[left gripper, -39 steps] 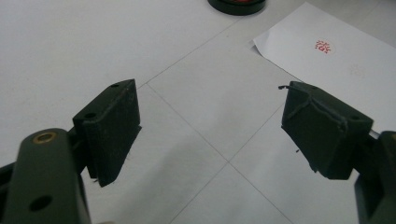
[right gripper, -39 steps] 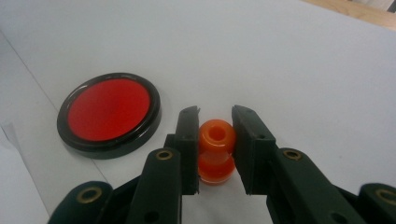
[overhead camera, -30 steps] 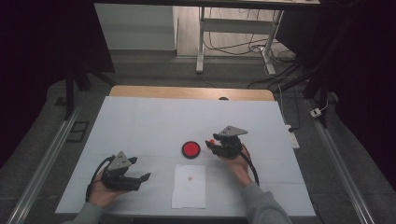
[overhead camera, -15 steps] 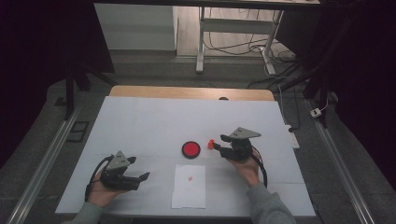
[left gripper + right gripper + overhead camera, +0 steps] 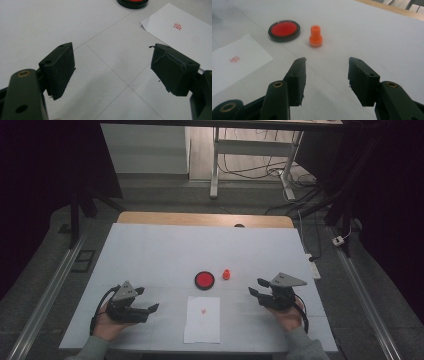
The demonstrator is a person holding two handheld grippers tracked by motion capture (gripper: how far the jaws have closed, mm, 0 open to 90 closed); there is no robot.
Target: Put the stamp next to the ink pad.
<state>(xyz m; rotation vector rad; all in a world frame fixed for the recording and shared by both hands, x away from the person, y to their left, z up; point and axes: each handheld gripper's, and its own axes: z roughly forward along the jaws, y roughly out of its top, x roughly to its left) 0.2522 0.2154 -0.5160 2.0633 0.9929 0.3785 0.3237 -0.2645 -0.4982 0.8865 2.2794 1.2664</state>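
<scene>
An orange stamp (image 5: 226, 274) stands upright on the white table, just right of a round ink pad (image 5: 204, 280) with a black rim and red centre. A white paper sheet (image 5: 202, 319) with a small red imprint lies in front of them. My right gripper (image 5: 256, 287) is open and empty, to the right of the stamp and apart from it. In the right gripper view the stamp (image 5: 315, 36) and pad (image 5: 284, 30) lie ahead of the open right gripper (image 5: 327, 72). My left gripper (image 5: 148, 299) rests at the left, open and empty. The left gripper (image 5: 112, 62) points toward the sheet (image 5: 180, 30).
The white table cover (image 5: 160, 250) has a wooden strip (image 5: 200, 219) along its far edge. Metal rails (image 5: 45, 295) run down both sides of the table. A white desk frame (image 5: 250, 150) and cables lie on the floor beyond.
My right gripper has let go of the orange stamp and drawn back to the right. The stamp stays standing beside the pad. The left gripper has not moved.
</scene>
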